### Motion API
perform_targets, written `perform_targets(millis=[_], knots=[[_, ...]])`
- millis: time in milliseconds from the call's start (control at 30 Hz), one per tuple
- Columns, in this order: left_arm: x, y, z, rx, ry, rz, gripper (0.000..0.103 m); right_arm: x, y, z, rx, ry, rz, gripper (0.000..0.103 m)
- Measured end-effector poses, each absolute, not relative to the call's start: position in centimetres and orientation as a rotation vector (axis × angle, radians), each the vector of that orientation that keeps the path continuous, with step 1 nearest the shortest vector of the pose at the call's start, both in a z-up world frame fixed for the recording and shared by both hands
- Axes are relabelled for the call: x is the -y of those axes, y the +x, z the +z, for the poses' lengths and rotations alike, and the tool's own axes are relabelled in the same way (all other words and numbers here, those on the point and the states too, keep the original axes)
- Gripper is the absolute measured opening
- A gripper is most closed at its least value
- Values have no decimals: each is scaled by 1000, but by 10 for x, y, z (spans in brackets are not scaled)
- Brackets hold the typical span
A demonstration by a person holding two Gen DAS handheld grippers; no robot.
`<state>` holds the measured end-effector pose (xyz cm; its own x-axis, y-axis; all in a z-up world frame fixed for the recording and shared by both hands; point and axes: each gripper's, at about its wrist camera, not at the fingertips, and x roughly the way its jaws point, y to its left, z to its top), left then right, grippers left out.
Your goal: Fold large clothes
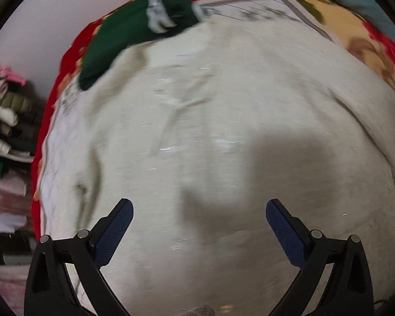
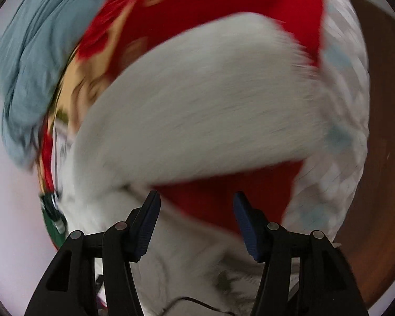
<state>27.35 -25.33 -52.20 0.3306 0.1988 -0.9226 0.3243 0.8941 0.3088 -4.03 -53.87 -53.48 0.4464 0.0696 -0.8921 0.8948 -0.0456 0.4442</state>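
I am between grasps on the cream garment (image 1: 223,137), which lies spread over the red blanket (image 1: 65,63) on the bed and fills nearly all of my left view. My left tool (image 1: 199,205) hangs over its middle with the jaws wide apart and nothing between them. My right tool (image 2: 196,197) points down at the garment's edge, jaws about half apart and empty; between its tips I see a patch of red blanket, with a broad cream flap (image 2: 210,110) lying across just beyond.

I judge the fold is only partly made: the cloth lies mostly flat with loose creases near the middle, but no tidy rectangle shows. The next move, I think, calls for each tool to come down on an edge or corner, pinch one layer only, and carry it across without dragging the blanket along.

The garment looks thick, soft and fuzzy, off-white, and large. A green garment (image 1: 134,31) lies touching its far edge, and a grey-blue cloth (image 2: 39,60) sits heaped beyond. Both views are blurred, so I cannot tell sleeves from body
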Motion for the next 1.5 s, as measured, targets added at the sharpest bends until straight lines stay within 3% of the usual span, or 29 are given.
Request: perform_targets(millis=[267, 500, 533, 567, 700, 767, 833, 867, 900, 967, 1000, 1300, 1500], knots=[[290, 268, -541, -1260, 542, -133, 103, 566, -67, -554, -572, 1564, -846, 52], [294, 269, -540, -1258, 535, -122, 103, 593, -56, -581, -476, 1603, -859, 51], [293, 271, -540, -1260, 531, -120, 103, 598, -50, -582, -468, 1593, -879, 22], [292, 272, -540, -1261, 525, -118, 103, 603, -44, -577, -460, 1566, -908, 8], [291, 275, -536, -1253, 501, -114, 103, 612, -40, -531, -409, 1365, -948, 7], [291, 277, -537, -1254, 497, -110, 103, 622, -31, -537, -456, 1355, -917, 9], [291, 278, -539, -1263, 486, -103, 103, 635, -19, -563, -546, 1430, -874, 29], [291, 279, -540, -1267, 478, -100, 103, 638, -20, -571, -547, 1452, -861, 29], [290, 280, -540, -1268, 468, -96, 103, 640, -19, -574, -531, 1457, -858, 29], [287, 282, -538, -1264, 453, -88, 103, 643, -17, -569, -531, 1427, -880, 10], [286, 284, -537, -1264, 443, -83, 103, 642, -14, -561, -524, 1400, -880, 9], [243, 303, -516, -1272, 340, -1, 103, 601, 68, -438, -543, 1077, -741, 7], [164, 317, -493, -1268, 226, 126, 103, 523, 177, -372, -630, 840, -525, 7]])
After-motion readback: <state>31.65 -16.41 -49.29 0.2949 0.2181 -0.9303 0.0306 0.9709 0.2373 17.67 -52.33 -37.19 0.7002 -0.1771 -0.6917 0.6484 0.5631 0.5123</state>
